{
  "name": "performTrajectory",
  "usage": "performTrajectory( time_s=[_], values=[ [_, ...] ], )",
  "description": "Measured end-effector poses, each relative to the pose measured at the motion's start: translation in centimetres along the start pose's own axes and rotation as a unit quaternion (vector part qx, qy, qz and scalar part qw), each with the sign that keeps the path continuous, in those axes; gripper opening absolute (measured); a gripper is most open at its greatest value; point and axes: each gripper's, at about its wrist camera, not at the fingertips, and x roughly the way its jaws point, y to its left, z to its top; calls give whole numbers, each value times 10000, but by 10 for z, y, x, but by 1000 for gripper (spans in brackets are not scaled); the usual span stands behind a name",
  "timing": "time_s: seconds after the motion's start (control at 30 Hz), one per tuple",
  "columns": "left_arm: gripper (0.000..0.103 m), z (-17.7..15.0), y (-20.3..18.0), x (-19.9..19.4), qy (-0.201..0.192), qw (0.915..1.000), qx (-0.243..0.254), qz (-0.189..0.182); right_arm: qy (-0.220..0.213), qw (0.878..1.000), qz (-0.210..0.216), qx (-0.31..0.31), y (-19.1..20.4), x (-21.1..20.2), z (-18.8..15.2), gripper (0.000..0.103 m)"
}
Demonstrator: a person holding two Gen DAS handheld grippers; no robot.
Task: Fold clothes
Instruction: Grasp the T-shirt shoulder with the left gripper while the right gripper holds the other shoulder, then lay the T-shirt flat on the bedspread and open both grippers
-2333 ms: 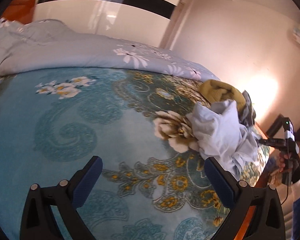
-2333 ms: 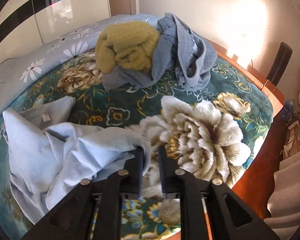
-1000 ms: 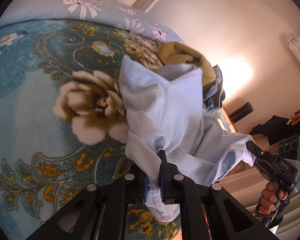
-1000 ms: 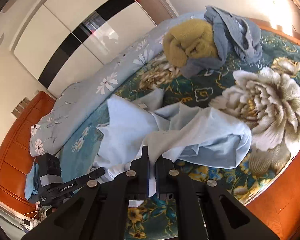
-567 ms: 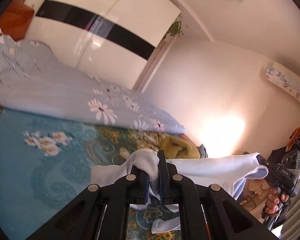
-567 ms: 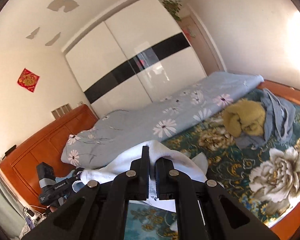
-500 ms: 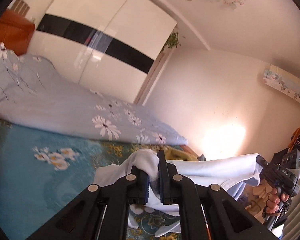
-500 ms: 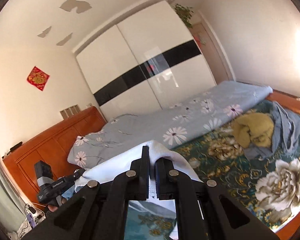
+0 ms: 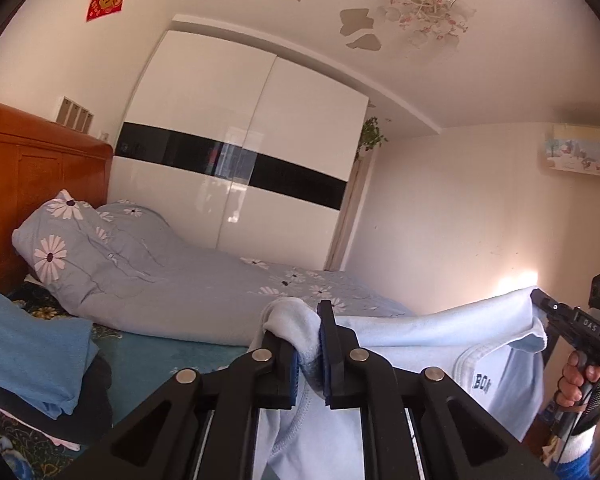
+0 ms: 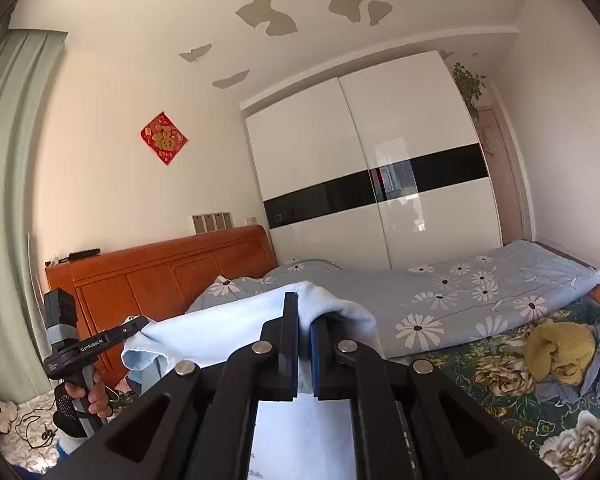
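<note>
A light blue shirt [image 9: 428, 340] with dark lettering hangs stretched in the air between both grippers, above the bed. My left gripper [image 9: 309, 354] is shut on one bunched edge of it. My right gripper [image 10: 304, 344] is shut on the other edge of the shirt [image 10: 220, 328]. Each gripper shows in the other's view, the right one [image 9: 540, 300] at the shirt's far end, the left one [image 10: 140, 324] likewise. The shirt's lower part drops out of sight below both views.
The bed has a teal floral cover [image 10: 540, 412] and a grey daisy quilt [image 9: 172, 280]. A yellow and a grey garment [image 10: 560, 348] lie heaped at the foot. Folded blue clothes [image 9: 28, 352] sit by the orange headboard [image 10: 160, 276]. A white wardrobe [image 9: 240, 152] stands behind.
Both grippers have lifted the shirt off the bed and pulled apart, stretching it out in the air. The views have tilted up from the bed to the room.
</note>
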Motion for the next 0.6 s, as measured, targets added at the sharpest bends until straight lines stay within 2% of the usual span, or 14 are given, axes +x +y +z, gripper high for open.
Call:
performTrajectory(
  time_s=[0.13, 0.23, 0.37, 0.5, 0.6],
  values=[
    [10, -22, 30, 93, 624, 9970, -102, 437, 580, 9978, -265, 170, -32, 71, -18, 4],
    [10, -56, 57, 176, 1159, 9902, -134, 764, 1198, 9903, -599, 355, -71, 136, -49, 4],
    [10, -117, 95, 284, 1988, 9728, -367, 1131, 2077, 9691, -1022, 851, -134, 229, -112, 4],
    [8, -176, 124, 361, 2627, 9532, -578, 1383, 2689, 9485, -1293, 1067, -186, 299, -174, 4],
    [8, -202, 143, 407, 2905, 9415, -763, 1531, 3050, 9324, -1439, 1302, -220, 344, -207, 4]
  ],
)
